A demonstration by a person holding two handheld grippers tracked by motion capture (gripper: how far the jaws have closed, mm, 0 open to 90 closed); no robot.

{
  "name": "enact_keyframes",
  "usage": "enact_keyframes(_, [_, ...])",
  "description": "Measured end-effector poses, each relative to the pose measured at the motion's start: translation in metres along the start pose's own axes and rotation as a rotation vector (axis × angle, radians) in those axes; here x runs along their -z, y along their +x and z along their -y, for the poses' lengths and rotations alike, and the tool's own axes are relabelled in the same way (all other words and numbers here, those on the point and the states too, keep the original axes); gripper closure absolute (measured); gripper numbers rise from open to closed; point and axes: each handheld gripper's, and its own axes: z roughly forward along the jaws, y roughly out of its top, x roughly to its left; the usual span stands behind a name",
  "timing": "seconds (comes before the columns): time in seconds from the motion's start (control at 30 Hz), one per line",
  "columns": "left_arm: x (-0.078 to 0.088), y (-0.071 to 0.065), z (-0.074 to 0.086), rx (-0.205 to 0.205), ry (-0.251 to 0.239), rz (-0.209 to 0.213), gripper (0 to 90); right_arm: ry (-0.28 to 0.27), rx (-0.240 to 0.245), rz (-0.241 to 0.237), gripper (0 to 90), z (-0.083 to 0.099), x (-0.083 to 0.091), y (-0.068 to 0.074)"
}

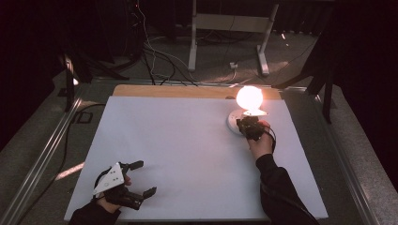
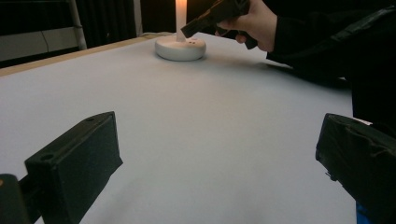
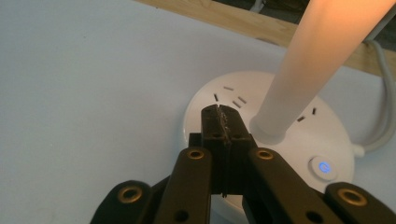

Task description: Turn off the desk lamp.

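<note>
A lit lamp glows near the far right corner of the white surface, its round base carrying slots and a blue-lit power button. The right tongs, jaws pressed together on nothing, hover over the base just beside the stem, seemingly poised to press. The left tongs rest wide open and empty at the near left corner, well clear. A white cord trails off the base's far side.

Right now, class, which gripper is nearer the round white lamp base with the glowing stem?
Right. The right gripper, jaws shut, is over the round white lamp base beside the glowing stem. The left gripper, jaws open, rests at the table's near-left corner, far away.
</note>
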Motion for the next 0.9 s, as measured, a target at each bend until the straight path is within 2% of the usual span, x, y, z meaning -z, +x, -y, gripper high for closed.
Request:
enact_keyframes(0.3, [0.0,0.0,0.0,0.0,0.001,0.0,0.5,-0.003,0.0,-0.005,89.9,-0.004,0.006,-0.003])
enact_keyframes(0.9, [0.0,0.001,0.0,0.002,0.0,0.0,0.5,0.031,-0.018,-0.008,89.8,0.005,-0.009,-0.005])
